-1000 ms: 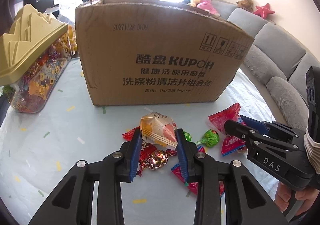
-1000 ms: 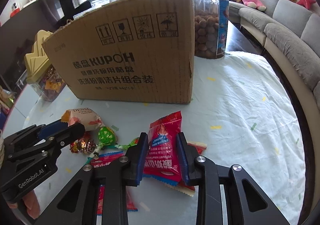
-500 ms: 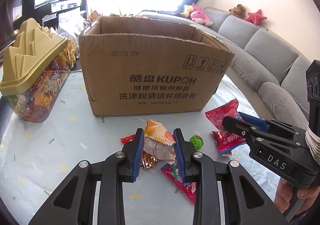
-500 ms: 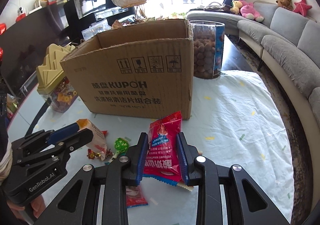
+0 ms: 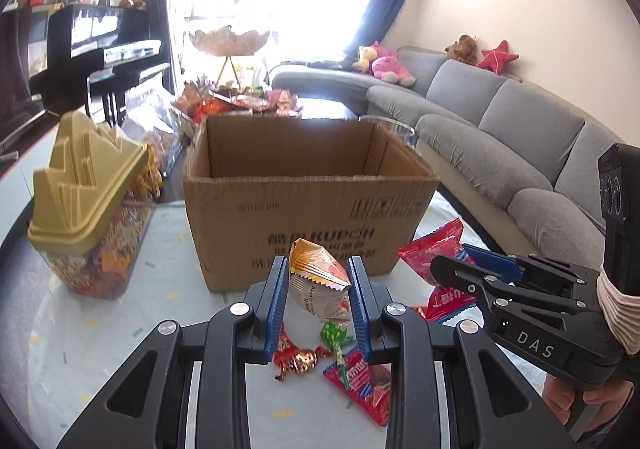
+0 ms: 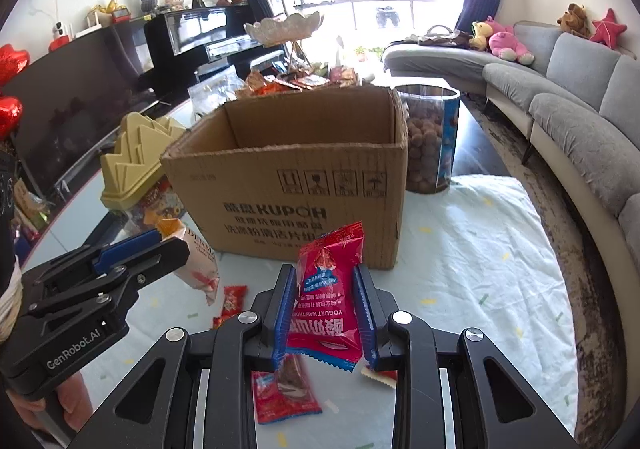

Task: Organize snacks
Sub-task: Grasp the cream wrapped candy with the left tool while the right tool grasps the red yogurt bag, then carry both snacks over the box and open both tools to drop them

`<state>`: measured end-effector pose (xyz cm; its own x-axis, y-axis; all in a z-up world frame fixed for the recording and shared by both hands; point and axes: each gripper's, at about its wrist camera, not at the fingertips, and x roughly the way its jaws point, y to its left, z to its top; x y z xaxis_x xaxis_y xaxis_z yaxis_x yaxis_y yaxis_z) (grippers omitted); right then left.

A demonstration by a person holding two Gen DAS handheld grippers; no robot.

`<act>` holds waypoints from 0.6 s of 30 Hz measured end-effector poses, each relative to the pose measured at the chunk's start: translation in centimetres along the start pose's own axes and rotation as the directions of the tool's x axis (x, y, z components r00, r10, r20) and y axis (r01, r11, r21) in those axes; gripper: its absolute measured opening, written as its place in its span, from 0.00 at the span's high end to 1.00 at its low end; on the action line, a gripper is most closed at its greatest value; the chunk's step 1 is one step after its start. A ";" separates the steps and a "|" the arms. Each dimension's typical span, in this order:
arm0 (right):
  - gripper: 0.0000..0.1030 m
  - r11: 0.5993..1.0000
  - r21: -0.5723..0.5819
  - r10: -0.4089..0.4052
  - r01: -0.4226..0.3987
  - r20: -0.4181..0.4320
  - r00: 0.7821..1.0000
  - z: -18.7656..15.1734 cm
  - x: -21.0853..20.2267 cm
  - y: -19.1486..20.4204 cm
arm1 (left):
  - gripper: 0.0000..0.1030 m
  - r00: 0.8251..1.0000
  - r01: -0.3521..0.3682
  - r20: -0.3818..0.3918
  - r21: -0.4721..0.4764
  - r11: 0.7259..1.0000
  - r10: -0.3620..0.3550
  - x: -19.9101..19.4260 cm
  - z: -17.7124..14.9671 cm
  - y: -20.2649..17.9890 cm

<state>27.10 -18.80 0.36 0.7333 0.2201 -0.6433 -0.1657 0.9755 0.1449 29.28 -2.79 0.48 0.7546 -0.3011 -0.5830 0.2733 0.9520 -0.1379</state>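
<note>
My left gripper is shut on an orange-and-white snack packet and holds it above the table, in front of the open cardboard box. My right gripper is shut on a red yogurt hawthorn packet, also lifted, in front of the same box. Each gripper shows in the other's view: the right one with its red packet, the left one with its packet. Loose candies and a red wrapper lie on the table below.
A clear jar with a yellow lid stands left of the box. A clear tub of round snacks stands behind the box on the right. More snack packets lie on the pale tablecloth. A grey sofa curves along the right.
Both grippers have risen with their packets, from near table level to about the height of the box's rim, so the box's open inside now shows.
</note>
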 end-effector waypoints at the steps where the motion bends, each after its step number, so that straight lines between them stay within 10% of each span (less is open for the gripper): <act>1: 0.71 1.000 -0.001 0.003 -0.003 0.011 1.000 0.3 -0.2 0.1 | 0.71 1.000 -0.001 0.012 0.005 1.000 0.001 -0.2 0.4 0.0; 18: 0.71 0.999 -0.032 0.019 -0.014 0.164 0.986 7.9 -2.3 1.4 | 0.71 0.987 -0.025 0.158 0.074 0.997 0.013 -2.4 8.2 0.1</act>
<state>30.42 -17.92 7.97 0.8280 0.2359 -0.5087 -0.1970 0.9717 0.1300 32.41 -2.40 8.44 0.8427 -0.2940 -0.4509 0.2982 0.9524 -0.0637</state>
